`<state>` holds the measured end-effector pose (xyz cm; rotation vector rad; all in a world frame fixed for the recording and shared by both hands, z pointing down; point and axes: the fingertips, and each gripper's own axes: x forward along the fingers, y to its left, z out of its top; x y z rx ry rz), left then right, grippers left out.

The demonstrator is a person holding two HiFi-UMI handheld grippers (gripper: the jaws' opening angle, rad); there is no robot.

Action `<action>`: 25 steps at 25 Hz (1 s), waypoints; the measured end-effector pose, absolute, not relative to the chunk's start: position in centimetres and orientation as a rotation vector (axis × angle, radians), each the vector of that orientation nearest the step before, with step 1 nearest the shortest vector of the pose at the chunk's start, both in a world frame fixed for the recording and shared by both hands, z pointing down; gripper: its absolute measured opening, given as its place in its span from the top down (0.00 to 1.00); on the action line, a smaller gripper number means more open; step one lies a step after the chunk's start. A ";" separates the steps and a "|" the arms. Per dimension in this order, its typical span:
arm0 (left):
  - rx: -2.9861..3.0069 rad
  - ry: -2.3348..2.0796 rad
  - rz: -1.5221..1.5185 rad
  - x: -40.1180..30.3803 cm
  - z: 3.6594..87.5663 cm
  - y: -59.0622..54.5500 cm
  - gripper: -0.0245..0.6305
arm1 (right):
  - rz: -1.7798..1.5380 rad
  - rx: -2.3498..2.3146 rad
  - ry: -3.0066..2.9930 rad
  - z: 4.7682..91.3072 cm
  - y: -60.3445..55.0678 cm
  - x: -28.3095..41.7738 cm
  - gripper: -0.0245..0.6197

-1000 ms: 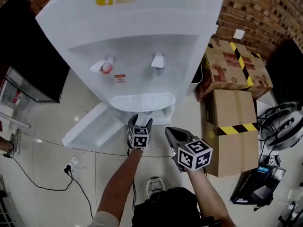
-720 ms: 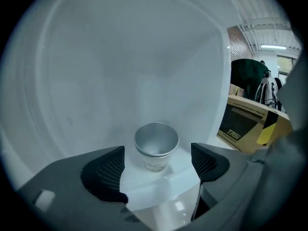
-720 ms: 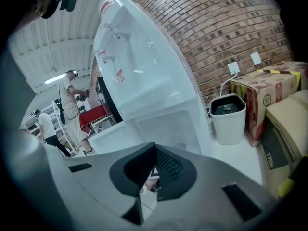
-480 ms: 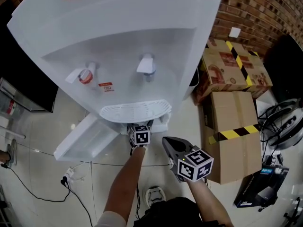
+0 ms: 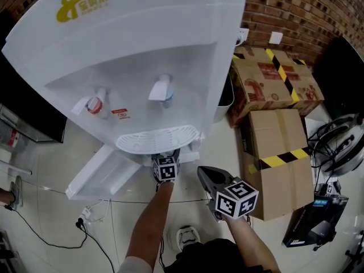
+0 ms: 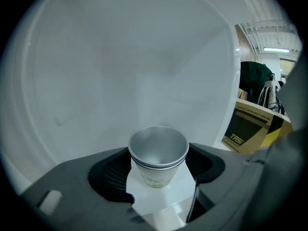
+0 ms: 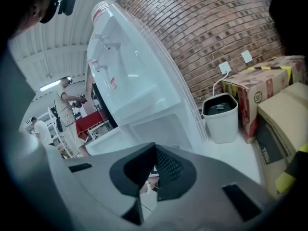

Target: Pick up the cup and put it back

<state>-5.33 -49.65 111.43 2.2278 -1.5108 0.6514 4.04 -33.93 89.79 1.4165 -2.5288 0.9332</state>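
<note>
Here, the left gripper (image 6: 159, 158) has its jaws apart around the cup (image 6: 156, 174), which stands upright between them at lower centre of the left gripper view. The jaws have just been closing, and the dark pads (image 6: 113, 170) sit just beside the rim on either side without visibly squeezing it. The cup looks like two nested paper cups, empty, resting on a white shelf (image 6: 161, 198), with a pale wall of the water dispenser (image 6: 120, 71) filling the frame behind.

The head view shows none of that. There, only this gripper's marker cube (image 5: 166, 169) sticks out from beneath the drip tray (image 5: 158, 140) at centre, with the jaws and cup hidden under it.

The right gripper (image 7: 153, 153) has its jaws together on nothing. In the head view it hangs just right of lower centre, apart from the dispenser.

Only the right gripper view shows a white bin (image 7: 220, 117) beside the dispenser, against the brick wall (image 7: 207, 28), and a person (image 7: 65, 100) standing at far left. Cardboard boxes (image 5: 278, 152) fill the right of the head view.
</note>
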 end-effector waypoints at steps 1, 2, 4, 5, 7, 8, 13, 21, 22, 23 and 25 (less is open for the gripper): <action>2.231 -1.496 0.643 -5.3 111.1 -49.0 0.42 | 0.950 1.421 -2.520 89.4 -33.8 4.3 0.94; 2.232 -1.480 0.643 -5.2 110.8 -48.1 0.42 | 0.968 1.424 -2.509 88.9 -33.5 4.5 0.94; 2.232 -1.444 0.657 -4.9 109.3 -45.7 0.42 | 1.018 1.436 -2.489 87.4 -32.8 5.2 0.94; 2.234 -1.426 0.665 -4.7 108.2 -44.4 0.42 | 1.049 1.446 -2.481 86.3 -32.4 5.5 0.94; 2.233 -1.401 0.666 -4.6 105.1 -41.7 0.42 | 1.089 1.463 -2.457 83.8 -31.6 6.1 0.94; 2.225 -1.395 0.662 -4.7 103.4 -40.2 0.42 | 1.095 1.462 -2.442 82.4 -31.1 6.2 0.94; 2.141 -1.385 0.639 -6.4 93.4 -30.9 0.42 | 1.092 1.393 -2.379 74.5 -27.1 6.1 0.94; 2.085 -1.478 0.542 -10.5 70.1 -18.8 0.42 | 1.060 1.302 -2.372 57.9 -21.7 3.8 0.94; 2.090 -1.493 0.523 -10.7 67.3 -17.7 0.42 | 1.062 1.303 -2.380 56.0 -21.0 3.8 0.94; 2.096 -1.505 0.501 -10.7 64.6 -16.6 0.42 | 1.062 1.304 -2.387 54.3 -20.1 3.9 0.94; 2.098 -1.524 0.455 -10.5 59.4 -14.3 0.42 | 1.038 1.299 -2.395 51.0 -18.1 4.3 0.94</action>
